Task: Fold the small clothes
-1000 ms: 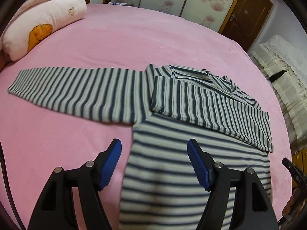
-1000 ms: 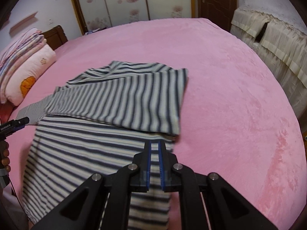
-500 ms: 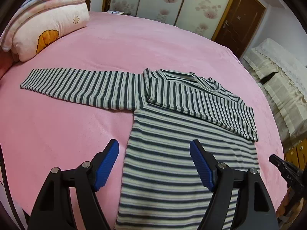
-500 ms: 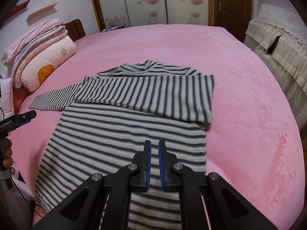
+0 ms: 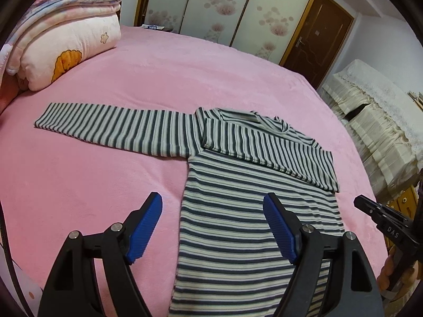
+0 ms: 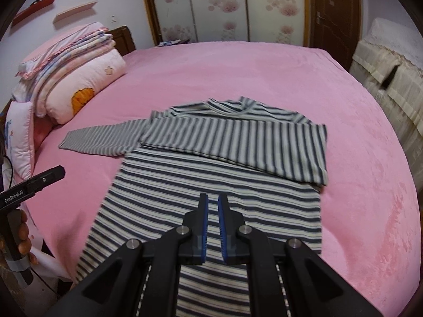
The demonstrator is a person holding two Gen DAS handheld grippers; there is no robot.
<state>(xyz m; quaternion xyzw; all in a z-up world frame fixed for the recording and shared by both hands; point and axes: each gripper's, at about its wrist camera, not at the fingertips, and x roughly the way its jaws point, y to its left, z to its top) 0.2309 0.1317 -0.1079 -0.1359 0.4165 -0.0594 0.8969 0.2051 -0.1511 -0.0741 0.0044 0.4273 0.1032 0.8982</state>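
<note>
One striped shirt [image 5: 253,211] lies flat mid-frame on the pink bed [image 5: 105,179]: one sleeve [image 5: 113,129] stretched toward the left, the other sleeve [image 6: 238,148] folded across the chest. Two grippers hang over its hem. Left gripper [image 5: 212,227] has just been opening, jaws spread, nothing between them. Right gripper [image 6: 213,227] is clenched, seemingly empty. Two folded quilts [image 5: 66,42], perhaps more, stack at upper left.

Shirt [image 5: 253,224] showing navy-and-cream stripes; bedspread [image 5: 171,79] showing plain pink; pillow [image 5: 66,52], ten o'clock, showing orange motif
</note>
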